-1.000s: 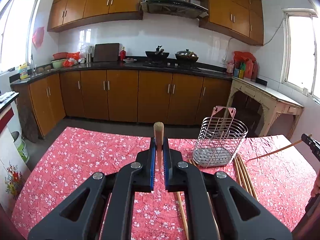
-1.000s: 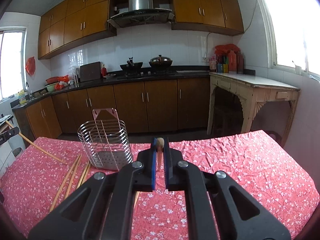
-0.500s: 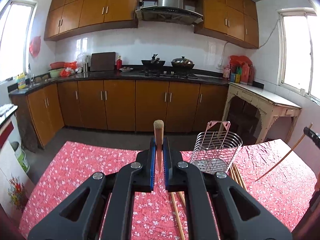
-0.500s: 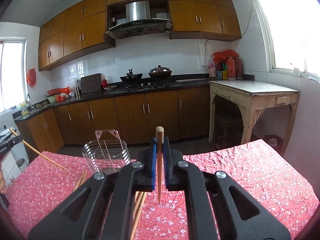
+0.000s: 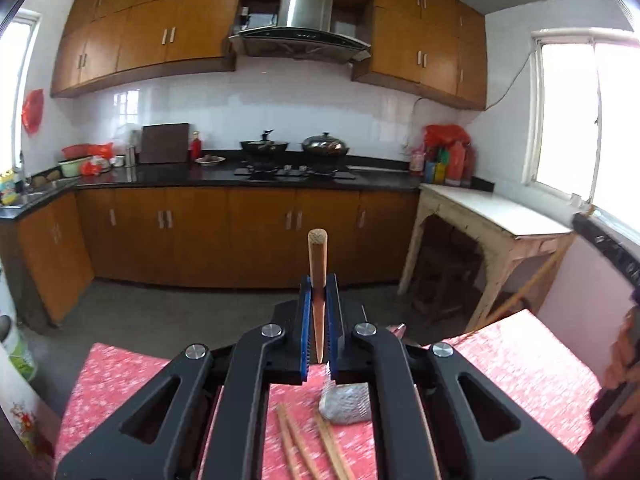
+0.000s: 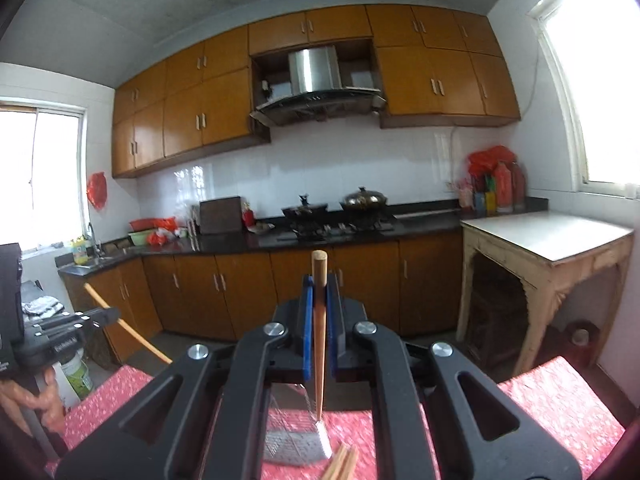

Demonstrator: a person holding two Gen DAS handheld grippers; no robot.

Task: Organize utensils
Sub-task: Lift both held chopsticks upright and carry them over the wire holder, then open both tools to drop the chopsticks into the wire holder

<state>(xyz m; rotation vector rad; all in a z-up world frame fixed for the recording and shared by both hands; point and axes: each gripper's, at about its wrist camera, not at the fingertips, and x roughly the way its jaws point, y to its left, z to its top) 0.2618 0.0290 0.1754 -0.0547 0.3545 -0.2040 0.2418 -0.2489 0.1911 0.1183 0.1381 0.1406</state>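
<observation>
Left gripper [image 5: 319,308] clamped on a wooden chopstick [image 5: 318,280], blue pads pressed to either side of the shaft, blunt end up and thin tip pointing down between the jaws. Right gripper [image 6: 319,308] likewise closed around a second chopstick [image 6: 319,320], long axis near vertical, tip hanging down toward the wire utensil basket [image 6: 296,446]. Basket standing on the red floral tablecloth [image 6: 560,400], directly below and just ahead of the right tongs; in the left view the same basket [image 5: 346,400] showing only as a blurred mesh patch below and slightly right of the jaws. Loose chopsticks [image 5: 308,444] lying flat on the cloth just beside the basket, more of them [image 6: 340,464] at the bottom edge of the right view. Judging by alignment, right hand the better placed: stick already upright over the basket, tip seemingly above its mouth, so a straight descent and release likely enough. Left stick needing a small shift rightward first. Risk: tip catching a wire and the stick tipping out
</observation>
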